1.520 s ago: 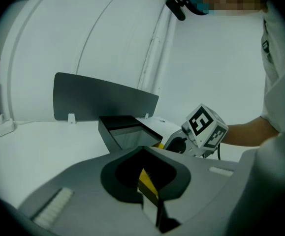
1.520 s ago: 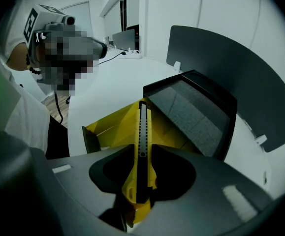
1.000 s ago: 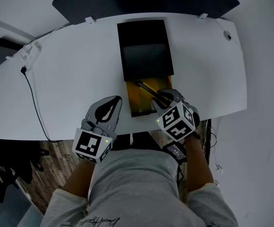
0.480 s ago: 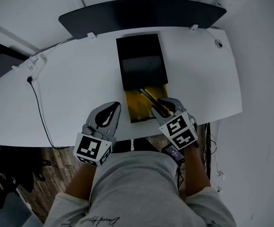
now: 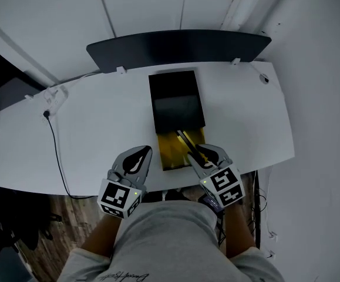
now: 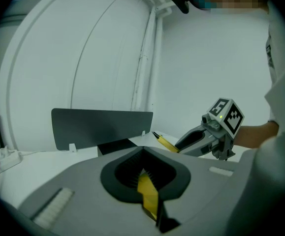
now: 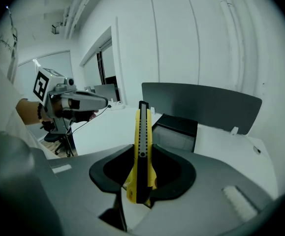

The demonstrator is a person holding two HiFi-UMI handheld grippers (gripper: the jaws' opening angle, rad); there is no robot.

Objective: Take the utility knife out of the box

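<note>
My right gripper [image 5: 200, 152] is shut on the yellow-and-black utility knife [image 5: 187, 141]. The knife stands up between its pads [image 7: 141, 151], lifted above the yellow tray [image 5: 168, 153]. That tray sticks out of the black box [image 5: 175, 98] toward me. The left gripper view shows the knife [image 6: 165, 142] poking from the right gripper [image 6: 180, 143]. My left gripper [image 5: 139, 153] hovers over the table's near edge, left of the tray, jaws together. A yellow sliver [image 6: 147, 193] shows in its slit; I cannot tell what it is.
The white table [image 5: 87, 128] ends close to my body. A dark panel [image 5: 178, 47] stands along its back edge. A black cable [image 5: 55, 148] runs from a white socket strip [image 5: 52, 96] off the left front. A wall is at the right.
Both grippers have risen. The right one has lifted the knife up off the yellow tray and rolled a little. The box has stayed put.
</note>
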